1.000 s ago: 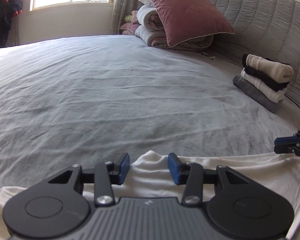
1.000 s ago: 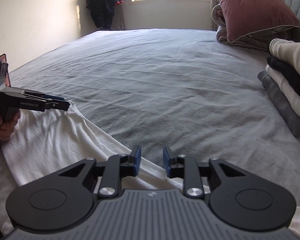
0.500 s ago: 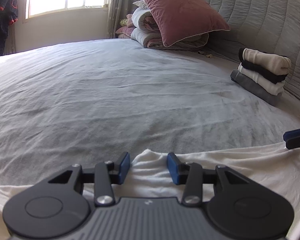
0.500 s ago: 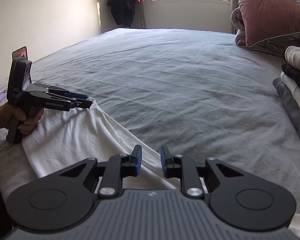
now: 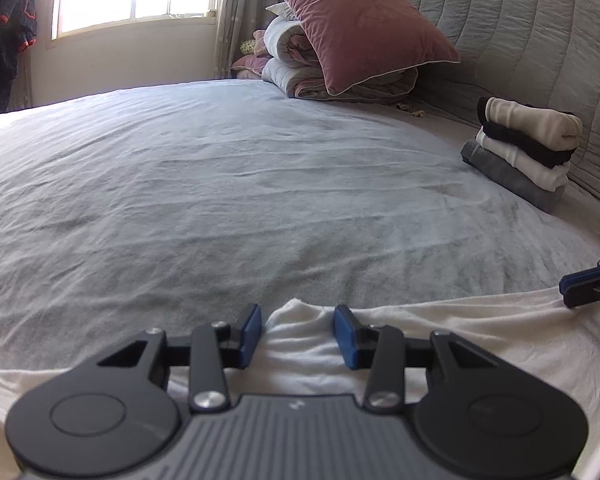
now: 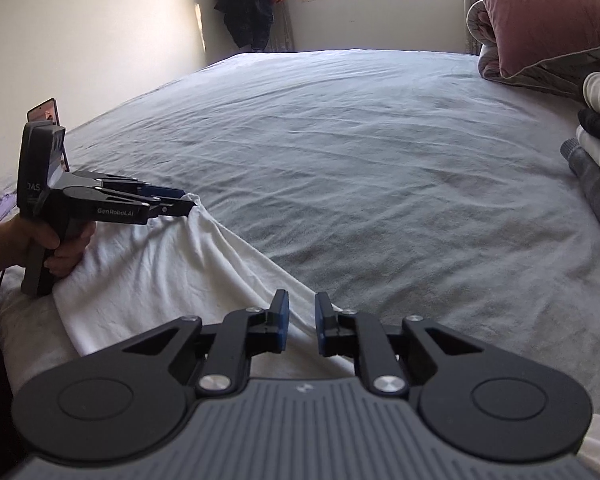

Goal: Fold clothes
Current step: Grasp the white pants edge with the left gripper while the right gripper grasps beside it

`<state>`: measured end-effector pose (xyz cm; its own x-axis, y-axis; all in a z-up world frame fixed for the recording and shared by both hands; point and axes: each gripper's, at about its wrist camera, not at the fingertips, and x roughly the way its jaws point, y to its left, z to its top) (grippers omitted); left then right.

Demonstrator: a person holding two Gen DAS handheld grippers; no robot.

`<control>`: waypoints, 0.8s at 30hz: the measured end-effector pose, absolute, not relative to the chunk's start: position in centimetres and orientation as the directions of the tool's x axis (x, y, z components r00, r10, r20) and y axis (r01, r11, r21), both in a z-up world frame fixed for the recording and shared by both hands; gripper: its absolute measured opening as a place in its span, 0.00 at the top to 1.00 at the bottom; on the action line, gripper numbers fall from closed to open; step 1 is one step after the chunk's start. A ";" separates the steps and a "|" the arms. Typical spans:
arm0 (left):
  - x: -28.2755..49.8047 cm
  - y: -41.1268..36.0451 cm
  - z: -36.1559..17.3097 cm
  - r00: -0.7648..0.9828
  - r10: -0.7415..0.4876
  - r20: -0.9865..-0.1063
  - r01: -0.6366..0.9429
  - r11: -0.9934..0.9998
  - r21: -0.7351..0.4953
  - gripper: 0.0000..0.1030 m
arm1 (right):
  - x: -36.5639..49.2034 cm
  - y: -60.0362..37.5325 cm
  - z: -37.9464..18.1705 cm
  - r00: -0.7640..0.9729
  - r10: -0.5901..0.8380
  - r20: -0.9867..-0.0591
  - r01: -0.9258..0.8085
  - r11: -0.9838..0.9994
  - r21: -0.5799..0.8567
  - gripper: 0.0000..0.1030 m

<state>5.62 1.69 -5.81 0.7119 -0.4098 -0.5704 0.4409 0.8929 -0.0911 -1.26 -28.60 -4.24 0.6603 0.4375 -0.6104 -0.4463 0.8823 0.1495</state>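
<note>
Closing on the white garment's (image 5: 440,320) far edge, left gripper (image 5: 299,330) and right gripper (image 6: 299,322) jaws straddle cloth, not yet clenched; next, probably lift together.

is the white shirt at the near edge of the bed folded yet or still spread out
Spread out: the white shirt lies as one wrinkled layer along the bed's near edge; no neat fold shows.
</note>
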 end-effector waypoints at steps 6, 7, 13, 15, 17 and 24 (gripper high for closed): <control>5.8 1.1 -5.4 0.695 -0.429 -0.577 0.475 0.876 -0.079 0.76 | -1.4 -27.5 -4.9 0.651 0.416 -0.635 -0.483 0.872 0.076 0.86; 5.7 1.0 -5.5 0.694 -0.431 -0.577 0.479 0.874 -0.077 0.78 | -1.5 -27.3 -5.0 0.654 0.412 -0.634 -0.489 0.870 0.062 0.86; 5.2 1.3 -5.3 0.723 -0.445 -0.528 0.469 0.878 -0.097 0.96 | -2.6 -26.9 -4.7 0.712 0.381 -0.590 -0.483 0.875 -0.018 0.99; 5.2 1.7 -5.2 0.733 -0.450 -0.510 0.457 0.881 -0.121 0.96 | -2.9 -27.3 -4.3 0.738 0.374 -0.562 -0.463 0.886 -0.018 0.99; 5.1 1.9 -5.0 0.743 -0.454 -0.492 0.449 0.883 -0.136 0.96 | -3.1 -27.7 -4.0 0.765 0.358 -0.535 -0.436 0.900 -0.022 0.99; 5.6 0.3 -5.9 0.740 -0.390 -0.548 0.436 0.899 -0.051 0.96 | -1.4 -26.5 -6.0 0.761 0.276 -0.587 -0.403 0.910 -0.095 0.99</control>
<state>5.61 0.32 -5.93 0.7400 -0.3899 -0.5481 0.4356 0.8987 -0.0512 -1.37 -26.50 -6.04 0.7612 0.2756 -0.5870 -0.4026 0.9105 -0.0947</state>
